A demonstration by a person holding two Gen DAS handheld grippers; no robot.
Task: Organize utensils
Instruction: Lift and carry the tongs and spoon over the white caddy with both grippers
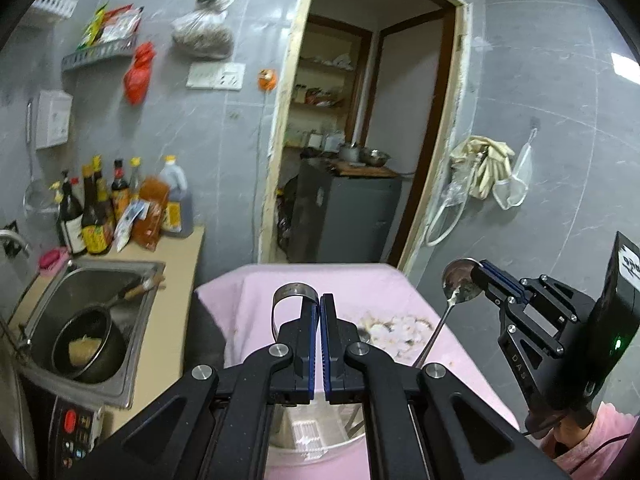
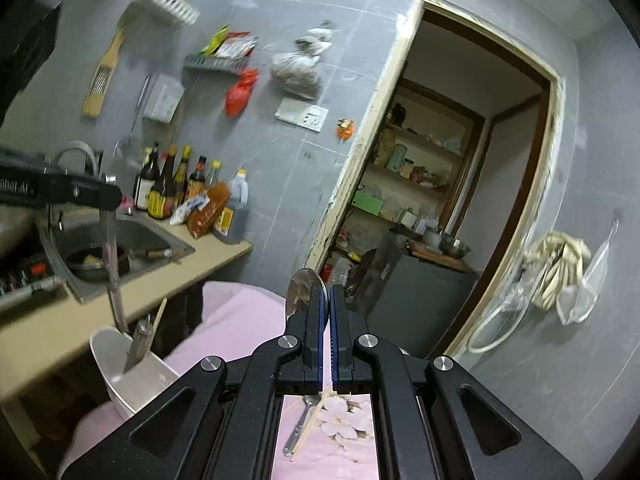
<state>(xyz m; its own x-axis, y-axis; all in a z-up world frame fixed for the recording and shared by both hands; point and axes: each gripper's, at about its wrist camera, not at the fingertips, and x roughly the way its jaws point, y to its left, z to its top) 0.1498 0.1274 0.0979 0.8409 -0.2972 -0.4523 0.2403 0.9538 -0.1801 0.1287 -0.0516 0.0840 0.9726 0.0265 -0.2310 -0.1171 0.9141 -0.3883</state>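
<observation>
A: Where is the spoon [image 2: 304, 284] right now?

B: Clamped between the fingers of the right gripper [image 2: 329, 292], bowl up, with the handle hanging below. It is in the air over the pink cloth [image 2: 240, 312], off to the right of the white holder [image 2: 120, 364] and not yet above it

A: And the other one?

B: The left gripper [image 1: 320, 300] is pressed together on the looped top of a long metal utensil [image 2: 110, 264]. From the right wrist view its shaft hangs straight down, and the lower end seems to reach inside the holder's rim, beside a metal piece and a wooden stick already standing there. I can't tell whether it touches the bottom

A: So which step are we on?

B: I'd say loading the holder: the left piece is about ready to be let go, and the spoon is waiting its turn

A: What does the next move need?

B: Probably the left fingers spread so the long utensil drops in, and then that gripper gets out of the way. The spoon has to come across, handle down, and find a gap among what's standing there. A second spoon [image 2: 298, 428] and a chopstick [image 2: 310, 426] lie crossed on the cloth below the right gripper, so there's more to collect after that
</observation>
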